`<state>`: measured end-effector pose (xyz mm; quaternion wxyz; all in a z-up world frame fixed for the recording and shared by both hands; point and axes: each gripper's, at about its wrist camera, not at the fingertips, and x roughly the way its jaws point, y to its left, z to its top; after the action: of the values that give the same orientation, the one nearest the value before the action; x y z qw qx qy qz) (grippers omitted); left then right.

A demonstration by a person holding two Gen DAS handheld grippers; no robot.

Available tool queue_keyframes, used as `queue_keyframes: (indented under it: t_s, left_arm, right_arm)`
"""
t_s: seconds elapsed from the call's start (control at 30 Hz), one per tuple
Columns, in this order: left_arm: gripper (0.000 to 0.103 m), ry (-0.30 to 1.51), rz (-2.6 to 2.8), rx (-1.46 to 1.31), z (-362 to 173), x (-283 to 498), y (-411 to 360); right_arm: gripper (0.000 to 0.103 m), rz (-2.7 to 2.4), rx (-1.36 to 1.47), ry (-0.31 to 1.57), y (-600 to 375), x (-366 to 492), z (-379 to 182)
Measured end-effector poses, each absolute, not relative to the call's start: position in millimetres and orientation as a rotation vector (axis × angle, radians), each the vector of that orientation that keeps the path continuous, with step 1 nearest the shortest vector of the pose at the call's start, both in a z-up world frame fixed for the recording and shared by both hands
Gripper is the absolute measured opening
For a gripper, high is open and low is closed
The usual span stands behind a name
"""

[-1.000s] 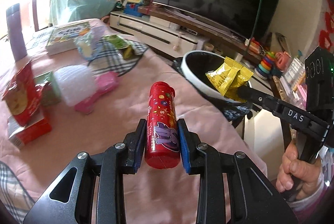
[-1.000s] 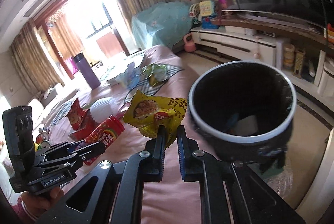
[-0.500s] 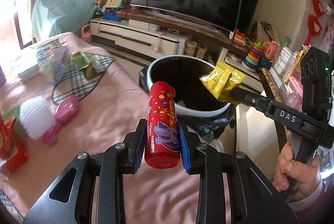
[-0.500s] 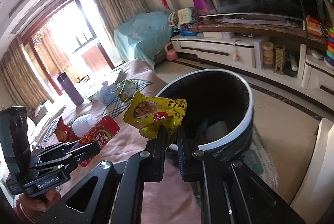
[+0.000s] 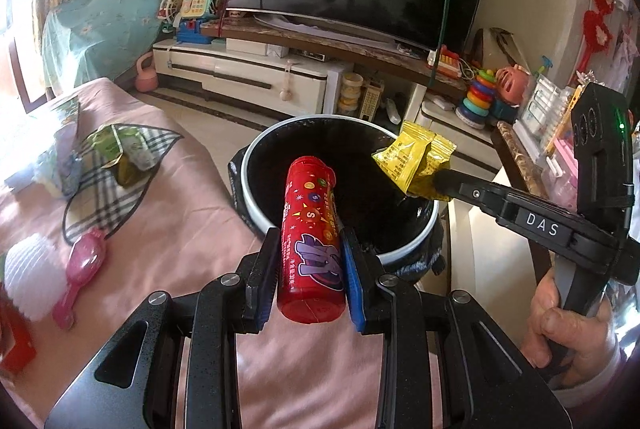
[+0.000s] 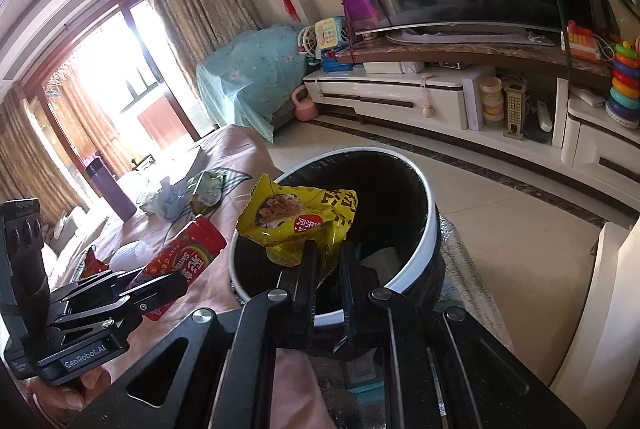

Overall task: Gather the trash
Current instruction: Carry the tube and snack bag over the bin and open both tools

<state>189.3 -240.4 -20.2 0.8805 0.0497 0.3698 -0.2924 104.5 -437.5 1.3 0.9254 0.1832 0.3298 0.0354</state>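
— Now, where was the trash held?
— A red candy tube [image 5: 312, 237] was clamped by the left gripper [image 5: 310, 269] at frame centre, a yellow snack packet [image 6: 298, 219] pinched by the right gripper [image 6: 326, 269], both over the bin [image 6: 430, 213]
— And the release?
— Jaws were best opened only once well inside the rim

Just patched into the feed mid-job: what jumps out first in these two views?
Both grippers carry trash at the black bin. The left gripper clamps a red candy tube, its top over the near rim. The right gripper pinches a yellow snack bag above the opening.
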Motion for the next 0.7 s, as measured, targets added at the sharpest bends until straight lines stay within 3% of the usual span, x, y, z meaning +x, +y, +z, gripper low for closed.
queue_keyframes:
  t_s: [0.7]
  left_arm:
    - [0.028,0.825,-0.612,0.124,-32.3,227.1,-270.9]
  right_arm:
    - [0.011,0.043,0.348,0.742,-451.9,131.4,-9.3]
